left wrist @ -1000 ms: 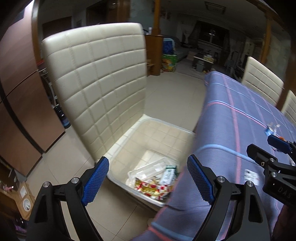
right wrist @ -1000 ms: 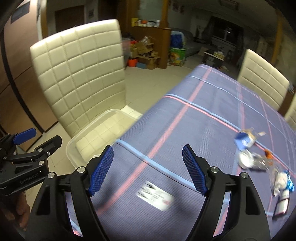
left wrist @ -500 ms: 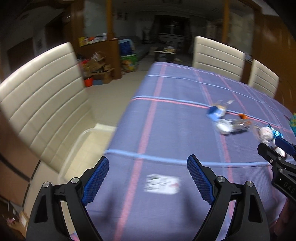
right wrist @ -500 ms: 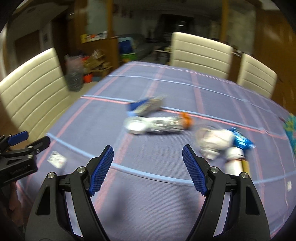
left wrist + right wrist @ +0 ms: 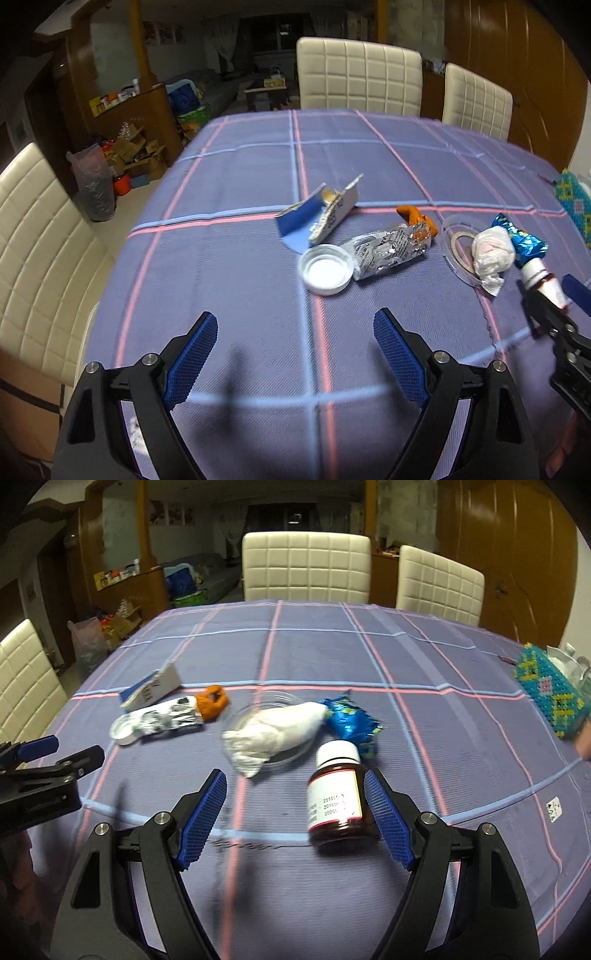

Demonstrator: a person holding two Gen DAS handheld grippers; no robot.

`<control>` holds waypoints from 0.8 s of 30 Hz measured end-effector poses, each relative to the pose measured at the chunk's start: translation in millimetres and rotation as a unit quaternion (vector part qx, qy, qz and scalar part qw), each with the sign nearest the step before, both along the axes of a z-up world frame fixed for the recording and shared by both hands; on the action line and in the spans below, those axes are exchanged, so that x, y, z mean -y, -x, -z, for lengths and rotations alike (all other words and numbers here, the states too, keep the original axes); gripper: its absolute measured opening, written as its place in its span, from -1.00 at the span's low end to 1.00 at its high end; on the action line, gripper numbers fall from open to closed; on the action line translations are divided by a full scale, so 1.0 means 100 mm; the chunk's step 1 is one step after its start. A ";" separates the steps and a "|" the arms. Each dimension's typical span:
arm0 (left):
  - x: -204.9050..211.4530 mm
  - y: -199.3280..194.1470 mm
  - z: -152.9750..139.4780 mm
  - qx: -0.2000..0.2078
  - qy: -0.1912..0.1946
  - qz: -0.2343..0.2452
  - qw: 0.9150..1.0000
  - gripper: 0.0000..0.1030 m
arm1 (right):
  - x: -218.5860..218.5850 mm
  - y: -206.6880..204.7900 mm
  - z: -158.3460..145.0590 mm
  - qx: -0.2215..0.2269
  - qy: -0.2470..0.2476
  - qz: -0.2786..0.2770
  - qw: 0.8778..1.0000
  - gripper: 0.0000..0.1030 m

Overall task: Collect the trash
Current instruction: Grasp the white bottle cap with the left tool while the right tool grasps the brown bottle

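A: Both tongs are spread wide and hold nothing. The right tongs hover low over the table, and the brown pill bottle lies on its side between the pads, close to the right pad.

B: So the bottle is the piece to collect first?

A: I judge so. It is nearest, and it already sits inside the gap. Shift the right tongs a little rightward so the bottle is centred, then close across its body, below the white cap.

B: It is round. Could it roll away?

A: It could. Bring both pads in level and squeeze the labelled middle, not the cap end, so it does not squirt out.

B: And the left tongs?

A: They hang over bare cloth, well short of the white lid. That lid lies just beside the crumpled foil wrapper; behind them sits the torn blue carton.

B: What else is left on the table?

A: A wad of white tissue rests on a clear plastic disc, with a blue candy wrapper touching its far end. An orange scrap lies against the foil.

B: No bin in sight?

A: None in either view. Lift the bottle clear of the tissue before swinging it away.
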State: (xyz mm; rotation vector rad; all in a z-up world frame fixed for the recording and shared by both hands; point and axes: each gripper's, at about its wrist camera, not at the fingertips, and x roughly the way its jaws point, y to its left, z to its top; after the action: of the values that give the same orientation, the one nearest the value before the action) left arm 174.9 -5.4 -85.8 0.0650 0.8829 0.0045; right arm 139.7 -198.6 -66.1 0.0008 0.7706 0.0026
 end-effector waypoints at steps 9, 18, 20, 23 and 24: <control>0.03 -0.39 0.19 -0.034 -0.001 0.000 0.999 0.64 | 0.25 -0.20 0.26 -0.047 -0.024 0.029 0.998 0.14; -0.03 -0.46 0.22 -0.030 0.014 0.003 0.999 0.56 | 0.13 -0.30 0.32 -0.060 -0.042 0.000 0.997 -0.07; -0.03 -0.45 0.21 -0.026 0.014 0.004 1.000 0.43 | 0.10 -0.30 0.33 -0.061 -0.039 -0.002 0.997 -0.07; -0.03 -0.45 0.18 -0.023 0.014 0.008 1.000 0.06 | 0.10 -0.30 0.32 -0.061 -0.039 -0.001 0.997 -0.07; -0.03 -0.45 0.17 -0.023 0.015 0.007 1.000 -0.09 | 0.09 -0.30 0.32 -0.061 -0.039 -0.001 0.997 -0.07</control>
State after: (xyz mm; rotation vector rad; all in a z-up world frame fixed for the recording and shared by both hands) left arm 219.6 -2.3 -103.2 0.0441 0.9285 -0.0226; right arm 169.3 -208.1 -98.3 0.0752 0.8925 0.0347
